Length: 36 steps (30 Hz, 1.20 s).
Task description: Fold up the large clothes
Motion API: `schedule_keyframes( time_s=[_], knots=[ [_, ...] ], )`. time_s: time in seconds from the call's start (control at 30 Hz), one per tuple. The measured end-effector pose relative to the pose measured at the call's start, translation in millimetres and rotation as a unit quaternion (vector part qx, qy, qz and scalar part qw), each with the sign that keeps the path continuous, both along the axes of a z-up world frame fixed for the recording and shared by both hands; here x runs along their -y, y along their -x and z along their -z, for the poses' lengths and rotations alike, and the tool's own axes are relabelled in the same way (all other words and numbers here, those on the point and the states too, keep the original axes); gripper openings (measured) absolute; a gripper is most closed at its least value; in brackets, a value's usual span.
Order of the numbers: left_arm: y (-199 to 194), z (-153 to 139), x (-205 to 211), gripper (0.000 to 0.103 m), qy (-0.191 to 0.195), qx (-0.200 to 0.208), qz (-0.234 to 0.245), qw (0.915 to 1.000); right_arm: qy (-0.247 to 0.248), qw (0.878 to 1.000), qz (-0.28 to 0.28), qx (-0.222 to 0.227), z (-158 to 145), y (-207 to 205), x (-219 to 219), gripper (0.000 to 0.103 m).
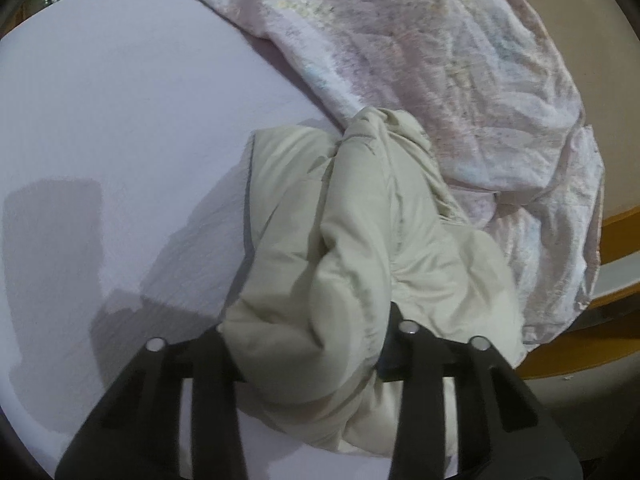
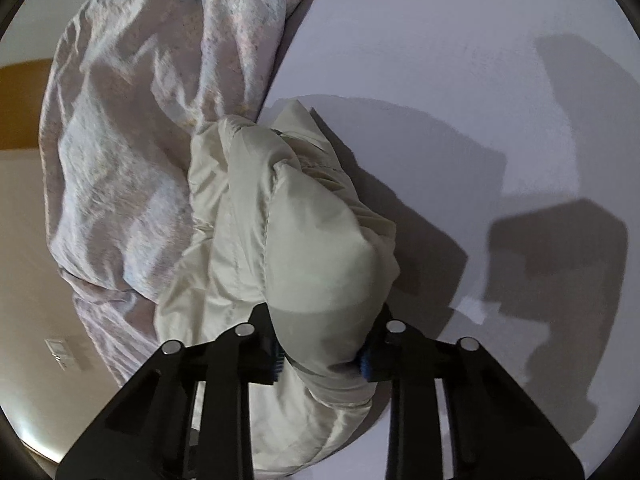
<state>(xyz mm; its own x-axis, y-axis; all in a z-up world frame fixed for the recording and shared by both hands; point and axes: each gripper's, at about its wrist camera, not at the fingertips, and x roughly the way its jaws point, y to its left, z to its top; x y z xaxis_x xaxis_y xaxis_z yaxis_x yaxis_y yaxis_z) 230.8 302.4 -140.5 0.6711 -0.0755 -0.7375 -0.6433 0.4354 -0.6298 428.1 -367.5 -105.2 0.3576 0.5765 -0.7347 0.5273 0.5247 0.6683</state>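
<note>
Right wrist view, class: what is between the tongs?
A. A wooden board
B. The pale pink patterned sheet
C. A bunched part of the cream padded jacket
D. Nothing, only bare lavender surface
C: the right tongs close around a bulge of the cream padded jacket, while the pink patterned sheet lies beyond it.

Pale lilac bed sheet [image 1: 120,128] spreading smooth and wide left of the left jaws and right of the right ones [image 2: 460,60], crossed by hard-edged dark shadows. Crumpled pink-and-white quilt [image 1: 460,80] heaped ahead of the jaws, hanging over the bed's edge. Beige floor [image 1: 580,12] beyond it, with an orange-brown wooden furniture edge [image 1: 624,236] to the right of the left jaws. White wall plate [image 2: 60,354] on a beige surface left of the right jaws. Clutter at far upper left, too blurred to tell.
</note>
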Motion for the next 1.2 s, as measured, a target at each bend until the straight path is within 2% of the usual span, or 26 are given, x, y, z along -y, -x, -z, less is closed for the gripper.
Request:
schedule_keyframes(
  time_s=[0.27, 0.6, 0.77, 0.83, 0.9, 1.03, 1.07, 1.13, 1.2],
  knots=[
    [36, -29, -4, 0.032, -0.005, 0.024, 0.01, 0.9997, -0.024, 0.999, -0.035, 0.005, -24, 27, -1, 0.023],
    [139, -30, 2, 0.032, -0.007, 0.007, -0.004, 0.9999, -0.053, 0.996, -0.064, -0.022, -19, 109, 8, 0.023],
    [169, -26, 4, 0.033, -0.011, 0.001, -0.014, 0.9998, -0.036, 0.996, -0.08, -0.019, -20, 131, 7, 0.023],
    [173, -21, 5, 0.038, -0.009, -0.006, -0.017, 0.9998, -0.017, 0.996, -0.09, -0.018, -20, 134, 8, 0.027],
    [176, -14, 6, 0.045, -0.003, -0.017, -0.027, 0.9995, 0.026, 0.993, -0.11, -0.022, -28, 132, 8, 0.033],
    [183, -10, 7, 0.073, 0.003, -0.023, -0.037, 0.9991, 0.133, 0.979, -0.153, 0.008, -57, 129, 4, 0.046],
    [184, -9, 8, 0.076, 0.002, -0.023, -0.037, 0.9991, 0.17, 0.972, -0.159, 0.017, -65, 129, 2, 0.047],
    [186, -8, 10, 0.079, 0.003, -0.024, -0.035, 0.9991, 0.245, 0.955, -0.161, 0.035, -79, 129, -3, 0.054],
    [188, -5, 11, 0.082, 0.01, -0.023, -0.035, 0.999, 0.3, 0.937, -0.168, 0.058, -92, 128, -11, 0.055]
  ],
)
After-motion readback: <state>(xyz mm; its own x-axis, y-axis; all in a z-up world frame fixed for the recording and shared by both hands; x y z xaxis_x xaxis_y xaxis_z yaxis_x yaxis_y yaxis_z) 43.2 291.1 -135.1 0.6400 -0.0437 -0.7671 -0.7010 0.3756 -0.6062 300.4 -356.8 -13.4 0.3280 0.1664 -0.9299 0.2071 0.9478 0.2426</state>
